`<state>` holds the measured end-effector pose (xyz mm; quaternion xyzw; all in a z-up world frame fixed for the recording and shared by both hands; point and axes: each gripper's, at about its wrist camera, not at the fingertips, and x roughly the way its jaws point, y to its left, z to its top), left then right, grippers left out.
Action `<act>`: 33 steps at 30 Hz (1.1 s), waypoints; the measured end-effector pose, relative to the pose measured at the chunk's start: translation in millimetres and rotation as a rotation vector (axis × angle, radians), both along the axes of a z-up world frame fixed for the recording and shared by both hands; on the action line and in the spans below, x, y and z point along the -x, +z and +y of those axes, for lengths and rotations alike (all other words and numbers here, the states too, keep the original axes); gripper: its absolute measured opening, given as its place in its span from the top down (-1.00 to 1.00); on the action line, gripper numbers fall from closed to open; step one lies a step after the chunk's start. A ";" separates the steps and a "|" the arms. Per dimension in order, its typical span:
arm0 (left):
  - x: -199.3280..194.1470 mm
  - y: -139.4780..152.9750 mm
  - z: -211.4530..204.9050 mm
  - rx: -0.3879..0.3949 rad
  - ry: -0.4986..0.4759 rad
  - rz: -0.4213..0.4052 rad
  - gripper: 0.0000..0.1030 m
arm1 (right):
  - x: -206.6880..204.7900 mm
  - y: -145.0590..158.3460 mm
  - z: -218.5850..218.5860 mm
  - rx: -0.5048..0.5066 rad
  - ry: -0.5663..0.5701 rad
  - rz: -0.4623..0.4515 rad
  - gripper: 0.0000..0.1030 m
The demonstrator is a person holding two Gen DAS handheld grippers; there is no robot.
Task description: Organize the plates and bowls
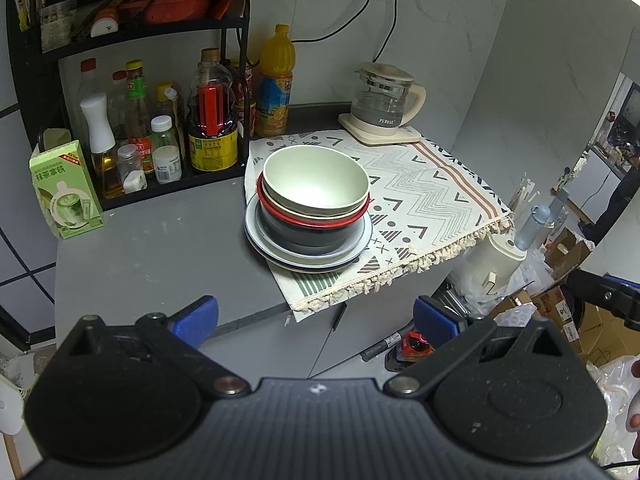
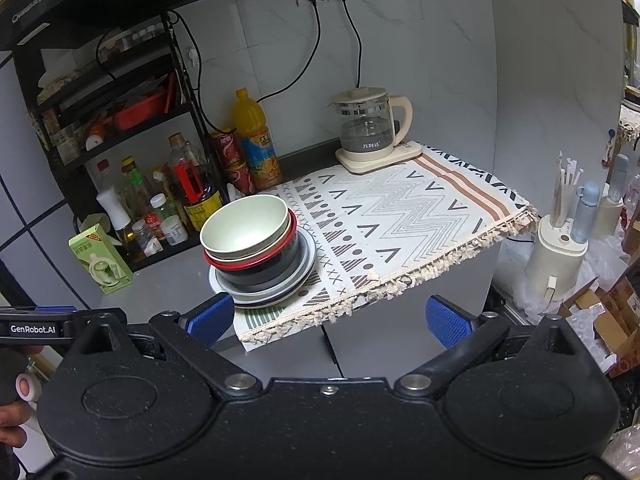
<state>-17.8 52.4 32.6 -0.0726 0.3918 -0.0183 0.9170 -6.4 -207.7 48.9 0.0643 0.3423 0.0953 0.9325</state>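
Already the crockery sits gathered in one pile ahead of both sets of jaws: a pale green round bowl [image 1: 316,178] nested in a red-rimmed bowl [image 1: 320,216] and a dark bowl [image 1: 308,236], all resting on a stack of grey-blue plates [image 1: 260,240]. Largest at the bottom, so the pile stands steady. It sits on the corner of a patterned fringed cloth [image 1: 432,200] covering the grey desk [image 1: 160,256]. The left gripper [image 1: 316,316] and right gripper [image 2: 328,316] hang short of the pile, jaws spread wide, holding nothing. Beyond the pile stands a glass kettle [image 1: 384,100].
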 end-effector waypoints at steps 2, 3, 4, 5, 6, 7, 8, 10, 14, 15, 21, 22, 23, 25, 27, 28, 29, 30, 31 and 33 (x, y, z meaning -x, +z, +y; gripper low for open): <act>-0.2 -0.2 -0.2 0.001 0.001 0.001 -0.99 | 0.3 -0.3 -0.1 0.004 0.004 0.001 -0.99; -0.3 -0.4 -0.8 0.003 0.004 0.002 -0.99 | 0.4 -0.6 -0.2 0.004 0.005 0.002 -0.99; -0.6 -0.4 -0.7 0.004 0.005 0.003 -0.99 | 0.7 -0.7 -0.1 0.005 0.006 0.004 -0.99; -0.2 -0.3 -0.8 0.005 0.007 0.003 -0.99 | -0.1 -0.5 0.4 0.005 0.008 0.004 -0.99; -0.1 -0.2 -1.0 0.004 0.008 0.003 -0.99 | 0.0 -0.5 0.2 0.005 0.009 0.002 -1.00; -0.2 -0.3 -0.9 0.002 0.008 0.003 -0.99 | 0.0 -0.7 0.4 0.004 0.008 0.003 -0.99; -0.4 -0.5 -0.9 0.000 0.009 0.005 -0.99 | -0.1 -1.0 0.5 0.003 0.008 0.004 -0.99; -1.0 -0.6 1.8 0.002 0.009 0.007 -0.99 | 0.4 -1.2 0.4 0.002 0.008 0.004 -0.99; -2.4 -1.4 3.9 0.001 0.009 0.008 -0.99 | 0.2 -3.4 3.8 0.006 0.008 0.010 -0.99; -2.4 -1.4 3.8 0.000 0.008 0.008 -0.99 | 0.3 -3.4 4.9 0.008 0.009 0.009 -0.99; -6.6 -3.9 6.4 -0.010 -0.006 0.015 -0.99 | -1.2 -4.0 6.1 0.009 0.010 0.015 -0.99; -7.7 -3.4 7.1 -0.011 -0.008 0.014 -0.99 | -2.0 -4.4 6.9 0.012 0.011 0.016 -0.99; -8.9 -3.2 7.5 -0.011 -0.008 0.014 -0.99 | -3.2 -4.5 7.7 0.015 0.010 0.016 -1.00; -12.2 -3.0 8.7 -0.009 -0.007 0.015 -0.99 | -5.6 -4.7 8.0 0.014 0.010 0.018 -0.99; -15.0 -2.0 9.0 -0.012 -0.010 0.015 -0.99 | -8.2 -5.0 9.0 0.013 0.009 0.019 -0.99; -16.0 -1.7 9.0 -0.014 -0.011 0.014 -0.99 | -9.2 -4.8 9.4 0.011 0.009 0.019 -0.99; -16.8 -1.5 9.3 -0.016 -0.012 0.015 -0.99 | -10.2 -4.5 9.9 0.009 0.010 0.017 -0.99; -18.2 -1.4 9.7 -0.014 -0.013 0.017 -0.99 | -12.2 -4.2 10.3 0.009 0.012 0.016 -0.99; -19.4 -1.6 10.2 -0.011 -0.013 0.020 -0.99 | -13.3 -4.1 11.0 0.010 0.013 0.015 -0.99; -21.7 -1.9 11.0 -0.008 -0.016 0.022 -0.99 | -15.5 -5.2 12.0 0.011 0.015 0.019 -1.00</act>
